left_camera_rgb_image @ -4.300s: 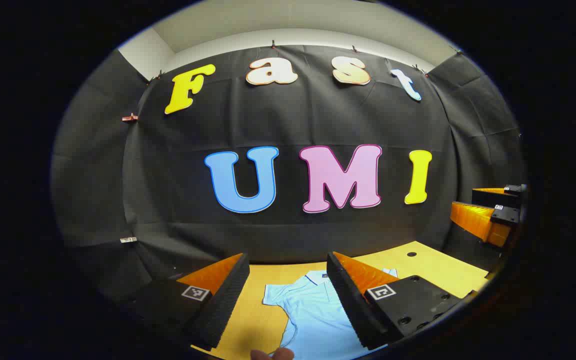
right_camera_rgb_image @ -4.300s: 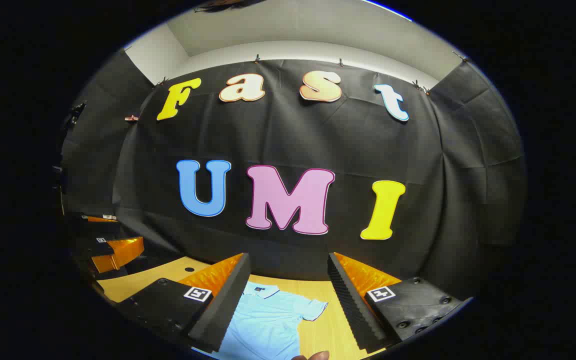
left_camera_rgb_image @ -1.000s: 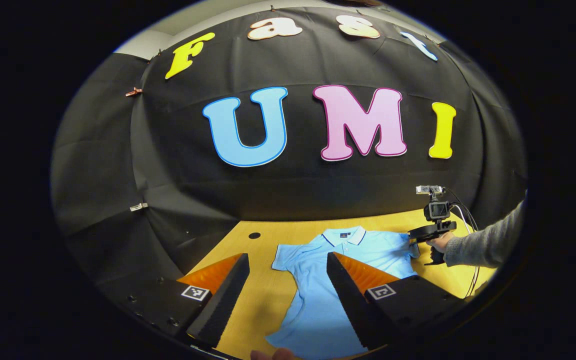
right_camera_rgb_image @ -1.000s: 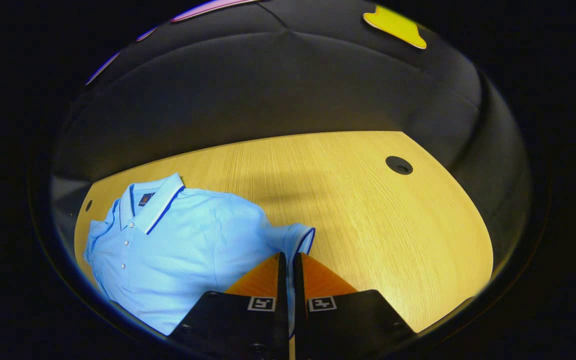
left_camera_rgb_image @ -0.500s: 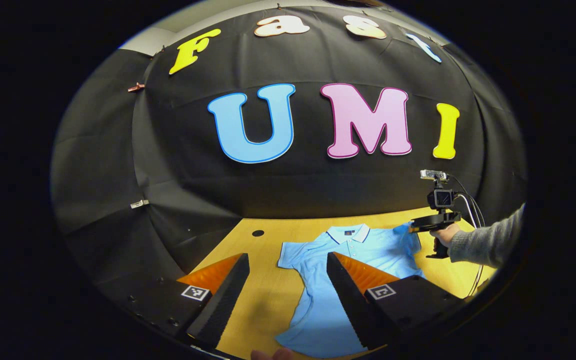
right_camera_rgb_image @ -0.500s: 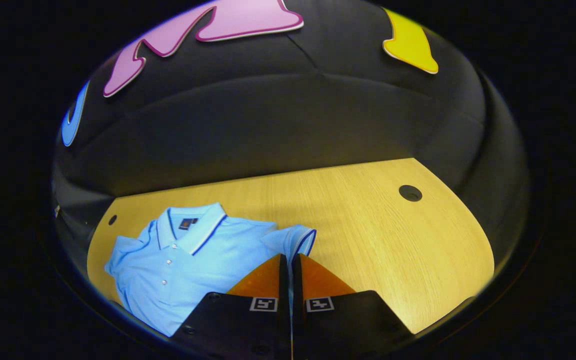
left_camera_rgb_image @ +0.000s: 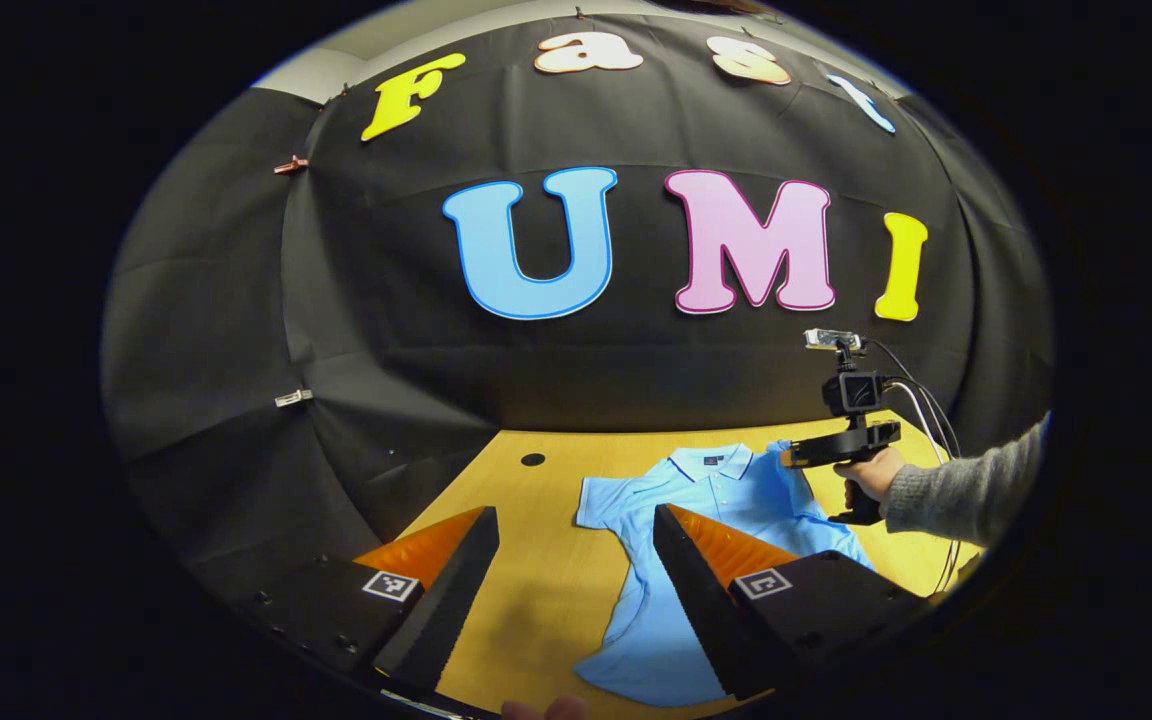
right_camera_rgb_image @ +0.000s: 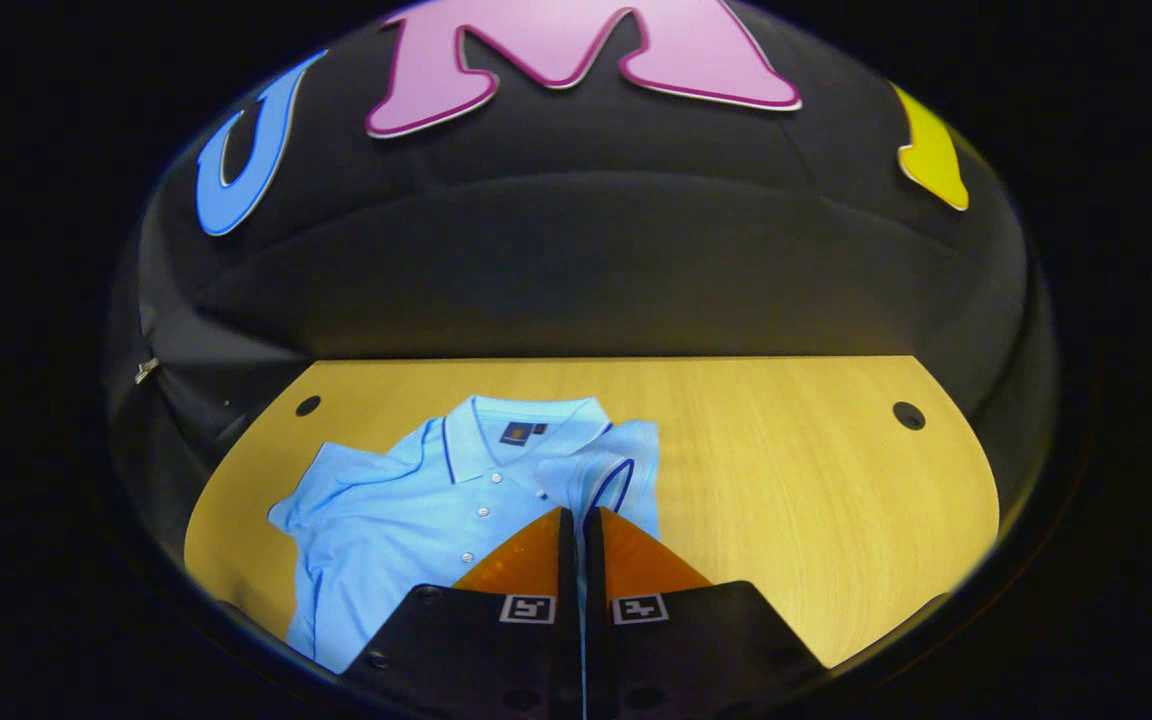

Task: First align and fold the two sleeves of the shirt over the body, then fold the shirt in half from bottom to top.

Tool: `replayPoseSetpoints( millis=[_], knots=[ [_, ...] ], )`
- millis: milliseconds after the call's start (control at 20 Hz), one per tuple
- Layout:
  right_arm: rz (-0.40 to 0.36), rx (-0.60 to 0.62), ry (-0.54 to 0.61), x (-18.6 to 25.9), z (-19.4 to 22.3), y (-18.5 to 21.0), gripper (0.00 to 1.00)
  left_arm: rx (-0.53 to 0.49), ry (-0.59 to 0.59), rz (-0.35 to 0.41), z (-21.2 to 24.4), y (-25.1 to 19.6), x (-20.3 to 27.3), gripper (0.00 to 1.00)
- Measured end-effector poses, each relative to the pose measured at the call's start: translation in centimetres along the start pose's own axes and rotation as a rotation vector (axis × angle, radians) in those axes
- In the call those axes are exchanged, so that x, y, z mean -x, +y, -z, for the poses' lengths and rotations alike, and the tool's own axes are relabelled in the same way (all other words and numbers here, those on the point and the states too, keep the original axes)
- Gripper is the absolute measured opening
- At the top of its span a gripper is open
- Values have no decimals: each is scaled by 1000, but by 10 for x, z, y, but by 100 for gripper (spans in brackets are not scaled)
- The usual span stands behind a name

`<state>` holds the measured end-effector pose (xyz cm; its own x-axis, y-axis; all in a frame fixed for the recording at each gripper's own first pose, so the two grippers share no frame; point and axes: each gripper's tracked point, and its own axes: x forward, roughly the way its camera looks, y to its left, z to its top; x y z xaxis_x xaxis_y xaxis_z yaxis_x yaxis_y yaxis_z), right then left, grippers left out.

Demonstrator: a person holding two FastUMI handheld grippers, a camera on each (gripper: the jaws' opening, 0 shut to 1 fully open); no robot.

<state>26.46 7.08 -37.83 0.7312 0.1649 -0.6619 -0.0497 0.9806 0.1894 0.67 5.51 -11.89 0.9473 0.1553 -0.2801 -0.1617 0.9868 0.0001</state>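
Shirt, pale blue, lies flat on the table, collar toward the far wall. Its right sleeve is clamped in the right gripper and lifted over the body. Left gripper hangs above the hem, fingers apart. Risks, judged: thin fabric slipping from the clamp, or the pull dragging the body askew and spoiling alignment.
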Motion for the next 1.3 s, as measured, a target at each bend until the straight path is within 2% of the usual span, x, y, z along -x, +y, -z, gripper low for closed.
replayPoseSetpoints(
  millis=[200, 400, 950, 1150, 1300],
  knots=[
    [-71, 43, 53, -9, 26, 49, 6, 15, 15, -25, 7, 13, 4, 99],
    [-108, 86, 104, -15, 51, 81, 6, 24, 31, -46, 14, 24, 6, 99],
    [-81, 151, 155, -27, 81, 92, 6, 50, 36, -60, 17, 32, 8, 99],
    [-104, 106, 160, -23, 85, 98, 14, 39, 30, -53, 16, 30, 10, 99],
    [-110, 87, 162, -20, 87, 97, 28, 39, 33, -54, 17, 31, 11, 99]
  ],
)
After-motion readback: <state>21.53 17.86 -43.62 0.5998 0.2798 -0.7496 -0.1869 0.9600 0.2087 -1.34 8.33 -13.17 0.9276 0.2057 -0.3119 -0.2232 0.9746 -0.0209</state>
